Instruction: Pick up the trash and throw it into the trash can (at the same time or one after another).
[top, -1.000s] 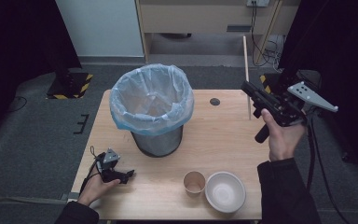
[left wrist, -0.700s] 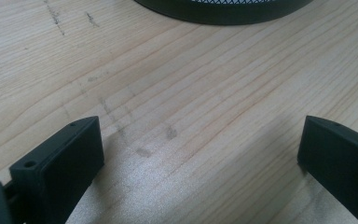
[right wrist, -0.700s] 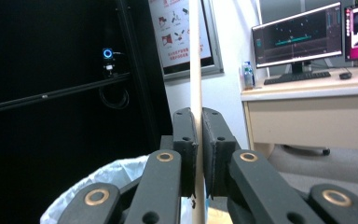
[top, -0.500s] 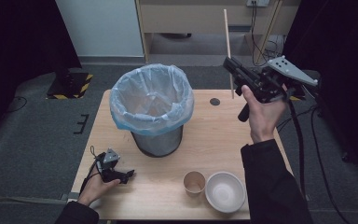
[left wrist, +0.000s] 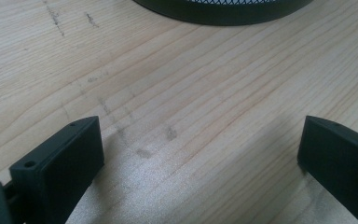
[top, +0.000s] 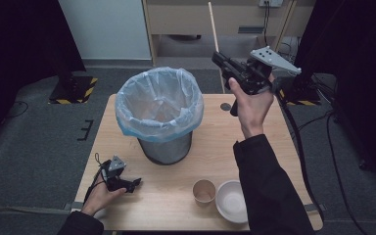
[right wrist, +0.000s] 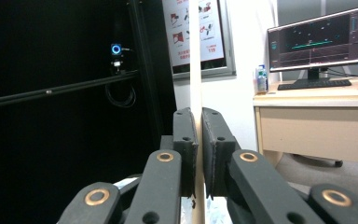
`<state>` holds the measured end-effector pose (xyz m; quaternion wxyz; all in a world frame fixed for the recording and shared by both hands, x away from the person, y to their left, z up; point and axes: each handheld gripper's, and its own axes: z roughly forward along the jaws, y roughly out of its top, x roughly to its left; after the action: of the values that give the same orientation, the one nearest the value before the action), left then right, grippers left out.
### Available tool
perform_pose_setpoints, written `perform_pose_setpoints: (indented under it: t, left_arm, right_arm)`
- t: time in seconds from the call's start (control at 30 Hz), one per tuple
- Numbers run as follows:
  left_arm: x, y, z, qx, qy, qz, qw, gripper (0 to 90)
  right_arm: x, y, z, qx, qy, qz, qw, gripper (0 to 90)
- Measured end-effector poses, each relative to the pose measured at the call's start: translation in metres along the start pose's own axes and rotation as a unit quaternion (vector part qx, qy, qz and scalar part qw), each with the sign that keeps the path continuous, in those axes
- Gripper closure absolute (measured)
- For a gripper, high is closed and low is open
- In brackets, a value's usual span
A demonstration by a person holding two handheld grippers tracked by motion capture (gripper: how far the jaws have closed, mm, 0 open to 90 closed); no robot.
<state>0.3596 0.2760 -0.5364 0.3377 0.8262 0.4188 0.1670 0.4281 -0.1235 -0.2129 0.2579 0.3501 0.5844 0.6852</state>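
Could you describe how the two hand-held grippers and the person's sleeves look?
Both the left gripper and the right gripper are black, each topped by a grey three-cornered plate and trailing a black cable. The right gripper's linkage arms carry brass-coloured pivots; its jaws are flat black blocks. The sleeves are dark.

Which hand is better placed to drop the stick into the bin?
Right, most likely. The right tongs are shut on the stick, raised beside the bin. The left tongs lie open on the table, holding nothing.
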Motion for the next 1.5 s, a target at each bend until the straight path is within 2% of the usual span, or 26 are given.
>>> perform_pose_setpoints:
  t: [0.47, 0.57, 0.77, 1.0, 1.27, 1.37, 1.5]
  left_arm:
    - [0.0, 0.0, 0.0, 0.0, -0.001, 0.0, 1.0, 0.0]
    - [0.0, 0.0, 0.0, 0.0, -0.001, 0.0, 1.0, 0.0]
    - [0.0, 0.0, 0.0, 0.0, -0.001, 0.001, 1.0, 0.0]
    - [0.0, 0.0, 0.0, 0.0, -0.001, 0.001, 1.0, 0.0]
    - [0.0, 0.0, 0.0, 0.0, -0.001, 0.001, 1.0, 0.0]
    - [0.0, 0.0, 0.0, 0.0, -0.001, 0.001, 1.0, 0.0]
    - [0.0, 0.0, 0.0, 0.0, -0.001, 0.001, 1.0, 0.0]
  right_arm:
    - [0.021, -0.029, 0.048, 0.029, 0.021, 0.009, 0.9993, 85.6]
    - [0.024, -0.037, 0.057, 0.044, 0.017, 0.003, 0.9989, 85.6]
    - [0.029, -0.049, 0.074, 0.053, 0.017, 0.004, 0.9984, 85.6]
    - [0.032, -0.062, 0.087, 0.072, 0.011, -0.001, 0.9973, 85.6]
    - [0.034, -0.072, 0.092, 0.088, 0.009, -0.01, 0.9961, 84.7]
    - [0.034, -0.076, 0.095, 0.096, 0.017, -0.004, 0.9953, 75.7]
    - [0.033, -0.075, 0.095, 0.102, 0.016, -0.004, 0.9947, 65.9]
